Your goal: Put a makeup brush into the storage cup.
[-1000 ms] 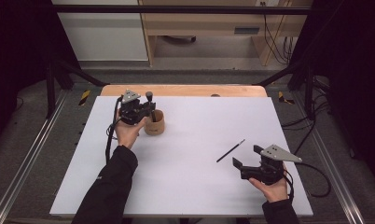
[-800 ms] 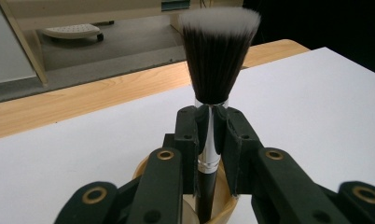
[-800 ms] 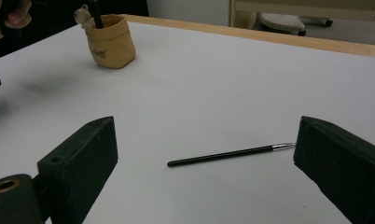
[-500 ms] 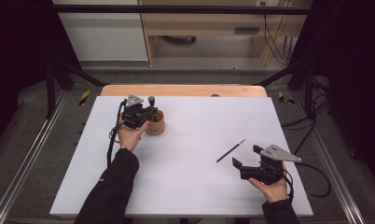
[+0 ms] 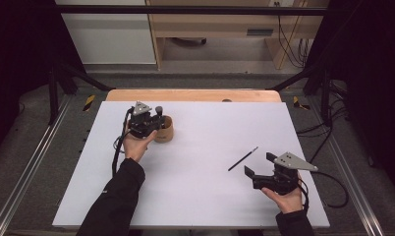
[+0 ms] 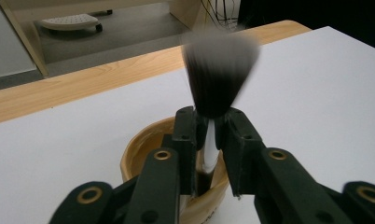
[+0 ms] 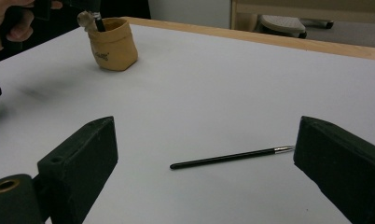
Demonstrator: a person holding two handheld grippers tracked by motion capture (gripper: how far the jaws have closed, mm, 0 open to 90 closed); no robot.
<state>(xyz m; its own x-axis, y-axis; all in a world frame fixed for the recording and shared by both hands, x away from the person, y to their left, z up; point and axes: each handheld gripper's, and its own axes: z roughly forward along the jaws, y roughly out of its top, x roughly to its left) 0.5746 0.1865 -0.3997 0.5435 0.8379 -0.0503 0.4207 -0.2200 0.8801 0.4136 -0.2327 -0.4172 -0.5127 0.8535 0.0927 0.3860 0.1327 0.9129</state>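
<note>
**Table Layout: One Mat, Two Grippers, One Cup, Two Brushes**

One white mat (image 5: 195, 196) covers the wooden table (image 5: 193, 95), leaving one strip of wood exposed along the far edge.

Two grippers are in use, one per hand. The left gripper (image 5: 154, 122) sits at the far left of the mat, directly above the cup. In the left gripper view its jaws are pinched on the white handle of the makeup brush (image 6: 218, 79), just below the bristles. The right gripper (image 5: 257, 167) sits at the near right, held low over the mat, well apart from the left one. In the right gripper view its jaws are spread wide with nothing between them.

One tan cup (image 5: 164, 129) stands upright on the mat at far left. The lower handle of the makeup brush reaches down inside it, bristles pointing up.

One thin black brush (image 5: 243, 159) with a metal tip lies flat on the mat, just beyond the right gripper.
</note>
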